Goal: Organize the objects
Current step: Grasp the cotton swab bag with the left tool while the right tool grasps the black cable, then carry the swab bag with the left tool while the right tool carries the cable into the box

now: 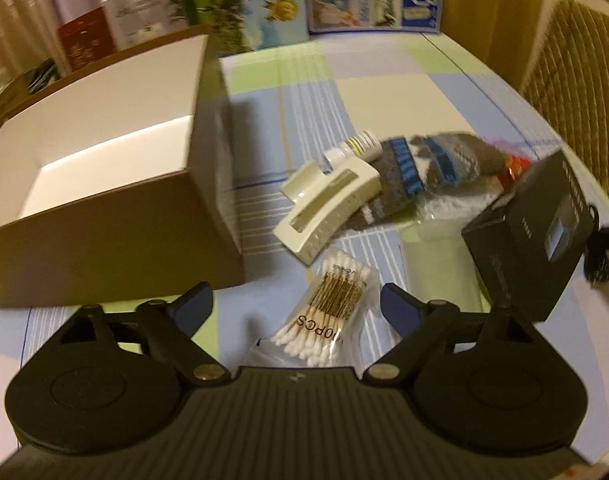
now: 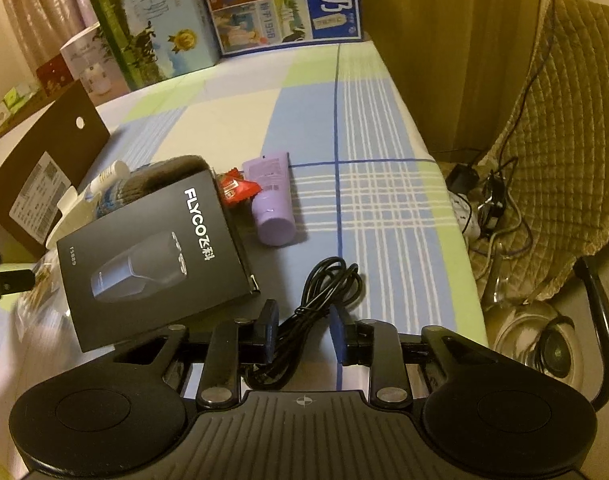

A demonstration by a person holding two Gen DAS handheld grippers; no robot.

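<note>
left gripper (image 1: pixel 296 304): spread astride the cotton swab pack (image 1: pixel 331 320), ready to pinch | right gripper (image 2: pixel 302 330): nearly pressed together around the black cable (image 2: pixel 324 300); cannot tell if pinched | box (image 1: pixel 104 184): open beside the pile, likely the destination

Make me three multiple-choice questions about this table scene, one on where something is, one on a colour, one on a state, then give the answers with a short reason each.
1. Where does the pack of cotton swabs lie?
A. inside the cardboard box
B. on the tablecloth between the left gripper's fingers
C. on the chair

2. What colour is the tube beside the black shaver box?
A. green
B. orange
C. purple

3. How does the right gripper stand?
A. jaws closed in around the black cable
B. jaws wide with nothing between them
C. clamped on the tube

Answers:
1. B: the left wrist view shows the pack on the cloth between the open fingers of the left gripper, outside the cardboard box.
2. C: its body and cap are plainly purple.
3. A: both pads sit close against the coiled cable.
</note>
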